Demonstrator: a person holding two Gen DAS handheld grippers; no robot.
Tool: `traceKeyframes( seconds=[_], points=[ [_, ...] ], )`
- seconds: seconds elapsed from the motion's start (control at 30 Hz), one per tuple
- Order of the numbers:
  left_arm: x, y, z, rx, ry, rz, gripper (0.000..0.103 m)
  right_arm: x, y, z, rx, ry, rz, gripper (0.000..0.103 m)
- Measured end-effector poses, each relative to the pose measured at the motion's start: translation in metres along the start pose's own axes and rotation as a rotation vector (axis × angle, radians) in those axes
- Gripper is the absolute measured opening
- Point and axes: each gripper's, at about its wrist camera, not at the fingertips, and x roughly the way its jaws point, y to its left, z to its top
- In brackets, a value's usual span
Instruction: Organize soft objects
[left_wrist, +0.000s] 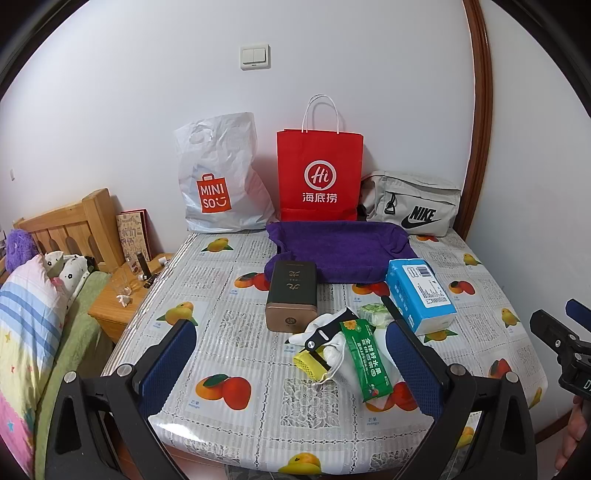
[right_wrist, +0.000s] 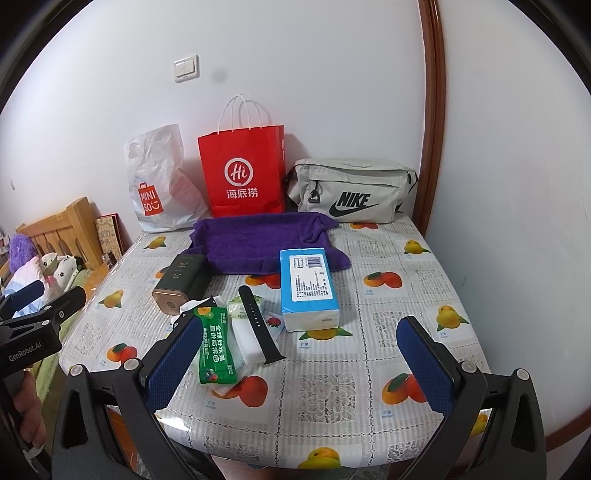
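Two grippers, the left gripper (left_wrist: 291, 354) and the right gripper (right_wrist: 299, 354), hover with fingers spread wide and holding nothing, so go slowly to the purple towel (left_wrist: 343, 251) lying flat far back on the tabletop (left_wrist: 240, 417) and pinch one loose edge.

so my fingers (left_wrist: 173, 354) have blue dimpled pads, the bench (left_wrist: 240, 410) cloth is white lace-print with orange mangoes, plus a purple towel (left_wrist: 340, 251), red paper bag (left_wrist: 319, 173), light-blue tissue pack (left_wrist: 419, 291) and green snack packet (left_wrist: 364, 358)
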Motion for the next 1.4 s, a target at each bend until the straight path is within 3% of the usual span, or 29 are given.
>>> traceKeyframes(
  seconds=[0.73,1.2,1.4],
  points=[
    [0.010,0.000,0.002,0.002,0.014,-0.009,0.103,0.009,0.003,-0.001,-0.039,0.014,0.014,0.103],
    [0.074,0.001,-0.016,0.007,0.130,-0.010,0.103,0.064,0.000,-0.015,-0.023,0.080,0.061,0.100],
    [0.102,-0.001,-0.027,0.013,0.178,-0.020,0.103,0.097,-0.004,-0.024,-0.005,0.135,0.069,0.090]
  ],
)
